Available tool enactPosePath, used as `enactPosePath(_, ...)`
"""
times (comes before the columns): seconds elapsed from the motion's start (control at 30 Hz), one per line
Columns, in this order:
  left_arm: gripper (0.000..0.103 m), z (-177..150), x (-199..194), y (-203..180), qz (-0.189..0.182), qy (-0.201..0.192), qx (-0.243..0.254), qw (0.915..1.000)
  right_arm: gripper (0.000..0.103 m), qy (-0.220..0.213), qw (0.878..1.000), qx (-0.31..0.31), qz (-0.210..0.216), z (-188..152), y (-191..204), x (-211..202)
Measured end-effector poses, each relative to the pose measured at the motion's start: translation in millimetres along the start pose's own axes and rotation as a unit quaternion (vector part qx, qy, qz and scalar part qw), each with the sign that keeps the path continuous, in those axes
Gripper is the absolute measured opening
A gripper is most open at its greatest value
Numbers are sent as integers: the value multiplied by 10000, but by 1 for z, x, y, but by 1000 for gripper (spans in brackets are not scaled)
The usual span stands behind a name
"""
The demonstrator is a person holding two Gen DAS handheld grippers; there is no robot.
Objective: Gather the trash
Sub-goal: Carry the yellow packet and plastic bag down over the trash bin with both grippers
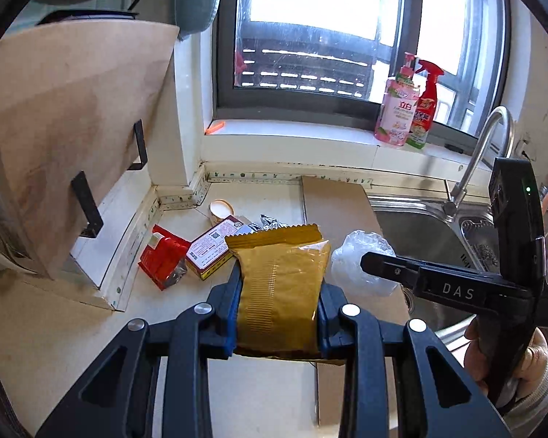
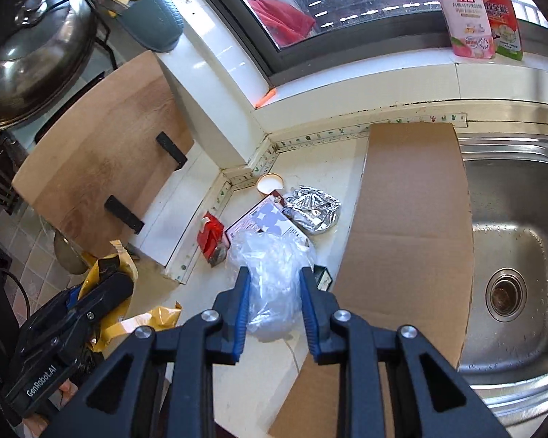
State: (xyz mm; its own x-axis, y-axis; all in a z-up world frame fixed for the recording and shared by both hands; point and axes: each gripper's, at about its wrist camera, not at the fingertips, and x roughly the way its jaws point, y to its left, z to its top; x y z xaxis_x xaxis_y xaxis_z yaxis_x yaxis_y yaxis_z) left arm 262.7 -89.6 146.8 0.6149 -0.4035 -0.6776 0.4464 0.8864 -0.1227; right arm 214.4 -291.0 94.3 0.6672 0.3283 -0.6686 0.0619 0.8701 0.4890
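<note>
My left gripper (image 1: 278, 281) is shut on a gold snack wrapper (image 1: 279, 277) and holds it above the white counter; it also shows at the left of the right wrist view (image 2: 106, 292). My right gripper (image 2: 276, 281) has its blue pads around a crumpled clear plastic bag (image 2: 270, 277), which lies on the counter; the jaws are close against it. Behind lie a red wrapper (image 2: 210, 233), a flat printed box (image 2: 263, 219), a foil wrapper (image 2: 312, 206) and a small white cup (image 2: 270, 184).
A brown cardboard sheet (image 2: 409, 219) lies beside the steel sink (image 2: 511, 255) with its tap (image 1: 482, 153). A wooden board (image 1: 62, 138) leans at the left. Detergent bottles (image 1: 398, 109) stand on the window sill. A pot lid (image 2: 33, 43) hangs upper left.
</note>
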Motion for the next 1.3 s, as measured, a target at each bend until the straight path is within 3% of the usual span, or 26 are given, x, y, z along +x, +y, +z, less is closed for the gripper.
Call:
enactPosePath(0.3,30,-47,-101,1,-324,-322,122,9989,26,18,9989,-286,368,-68,53,-58)
enactPosePath(0.57,30,-114,-138,1,-470,-319,98,9983,26,152,9958,-535,730,-144,81,-82)
enactPosePath(0.73,30,-172,-138,0,-523,-230,-86,9983,26,244,9951,-539,796,-197,75,-83)
enactPosePath(0.87,30,-224,-126,0,-461,-16,-321,9984,26,272,9964,-634,487,-238,63,-77)
enactPosePath(1.07,30,-291,-88,11,-401,515,-883,9940,26,761,9943,-746,46,-290,40,-43)
enactPosePath(1.3,30,-347,-46,16,-277,1066,-1062,9882,26,1334,9872,-771,-410,-332,8,0)
